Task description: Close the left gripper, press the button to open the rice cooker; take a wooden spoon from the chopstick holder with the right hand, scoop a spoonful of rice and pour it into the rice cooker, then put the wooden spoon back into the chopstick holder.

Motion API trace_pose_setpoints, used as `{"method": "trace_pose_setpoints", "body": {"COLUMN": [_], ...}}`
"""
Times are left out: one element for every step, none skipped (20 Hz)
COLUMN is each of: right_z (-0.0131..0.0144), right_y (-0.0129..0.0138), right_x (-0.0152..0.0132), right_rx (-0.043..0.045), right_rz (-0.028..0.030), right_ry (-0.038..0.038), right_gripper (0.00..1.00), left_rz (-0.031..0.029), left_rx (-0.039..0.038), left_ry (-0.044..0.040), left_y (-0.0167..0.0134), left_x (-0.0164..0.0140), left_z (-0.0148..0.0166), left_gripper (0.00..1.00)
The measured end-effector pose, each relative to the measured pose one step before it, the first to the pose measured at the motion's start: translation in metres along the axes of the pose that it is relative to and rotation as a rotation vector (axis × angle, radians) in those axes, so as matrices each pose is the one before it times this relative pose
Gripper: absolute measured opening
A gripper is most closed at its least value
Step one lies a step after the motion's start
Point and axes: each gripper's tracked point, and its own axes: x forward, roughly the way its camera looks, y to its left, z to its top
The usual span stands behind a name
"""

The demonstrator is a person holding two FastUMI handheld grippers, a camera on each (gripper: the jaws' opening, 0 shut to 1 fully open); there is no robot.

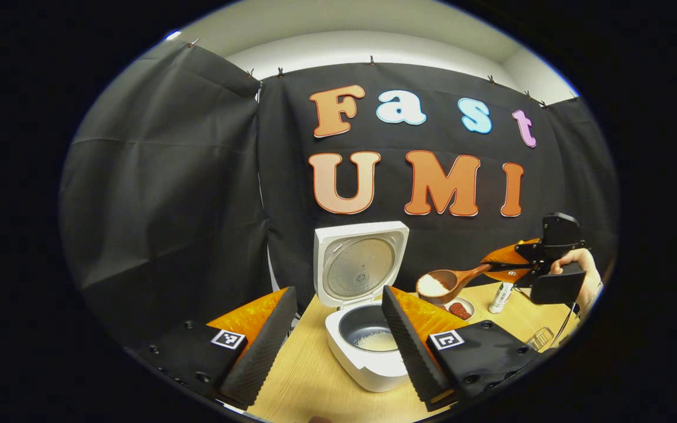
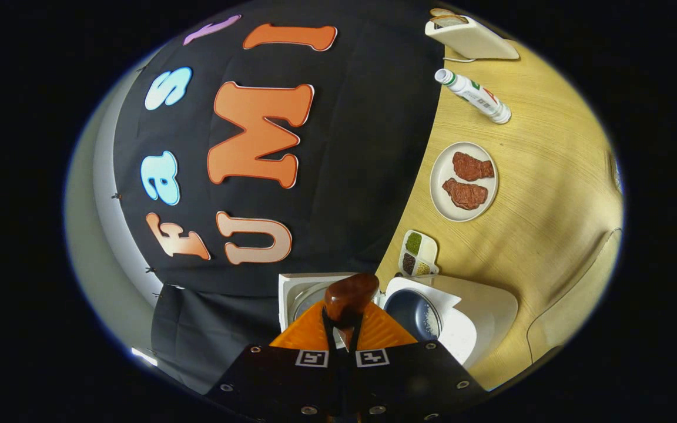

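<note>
The left tool [image 1: 335, 329] stood wide open and empty before the cooker [image 1: 368, 346], lid up, on the table [image 1: 315, 382]. To its right, the right tool [image 1: 541, 264] pinched the rice-heaped spoon [image 1: 447, 285], short of the pot; tipping early would probably spill rice.

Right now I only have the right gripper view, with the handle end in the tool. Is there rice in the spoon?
Observer: Yes. The left gripper view shows the wooden spoon carrying white rice.
Operator: Is it over the pot?
Observer: Not yet, it seems. It's held level, to the right of the open rice cooker.
Operator: And the left tool?
Observer: The left tool is open, with its fingers either side of the cooker.
</note>
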Motion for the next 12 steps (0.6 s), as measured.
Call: {"method": "trace_pose_setpoints", "body": {"right_z": [-0.00046, -0.00038, -0.00255, -0.00139, -0.00106, -0.00086, -0.00167, -0.00223, -0.00194, -0.00172, -0.00144, -0.00121], "right_y": [0.00219, 0.00282, 0.00250, 0.00250, 0.00289, 0.00105, 0.00136, -0.00084, -0.00082, -0.00149, 0.00002, -0.00080], "right_x": [0.00474, 0.00590, 0.00448, 0.00419, 0.00410, 0.00423, 0.00146, 0.00330, 0.00188, 0.00327, 0.00114, 0.00097], "right_rx": [-0.01327, -0.01813, -0.02233, -0.03168, -0.03483, -0.03592, -0.03417, -0.02891, -0.02636, -0.02071, -0.01832, -0.01667], "right_rz": [-0.00321, -0.00205, -0.00341, -0.00268, -0.00366, -0.00490, -0.00816, -0.00863, -0.00649, -0.00514, -0.00357, -0.00258], "right_ry": [-0.00520, -0.00694, -0.00344, -0.00204, -0.00506, -0.00808, -0.00466, -0.00218, -0.00089, 0.00005, 0.00088, -0.00237], "right_gripper": [0.03, 0.03, 0.03, 0.03, 0.02, 0.03, 0.02, 0.02, 0.03, 0.03, 0.03, 0.03], "left_rz": [-0.00045, 0.00011, 0.00172, 0.00056, 0.00083, -0.00022, 0.00147, 0.00042, 0.00134, -0.00001, 0.00003, -0.00027], "left_rx": [0.00168, 0.00008, -0.00066, -0.00102, -0.00175, -0.00239, -0.00375, -0.00335, -0.00238, -0.00090, -0.00012, 0.00089], "left_ry": [-0.00216, 0.00064, 0.00078, -0.00157, 0.00037, 0.00283, 0.00315, 0.00207, 0.00130, 0.00154, 0.00013, 0.00051], "left_y": [0.00120, 0.00083, 0.00114, 0.00126, -0.00038, 0.00010, 0.00111, 0.00044, 0.00127, 0.00022, -0.00002, 0.00105], "left_x": [0.00259, 0.00229, 0.00089, 0.00034, 0.00052, 0.00212, -0.00032, 0.00078, 0.00113, 0.00099, 0.00000, 0.00031], "left_z": [0.00085, -0.00107, -0.00063, 0.00010, -0.00109, -0.00092, -0.00143, -0.00027, -0.00171, -0.00074, -0.00079, -0.00024], "left_gripper": [0.98, 1.00, 1.00, 0.98, 0.98, 0.98, 0.98, 1.00, 0.98, 0.98, 0.98, 0.98]}}
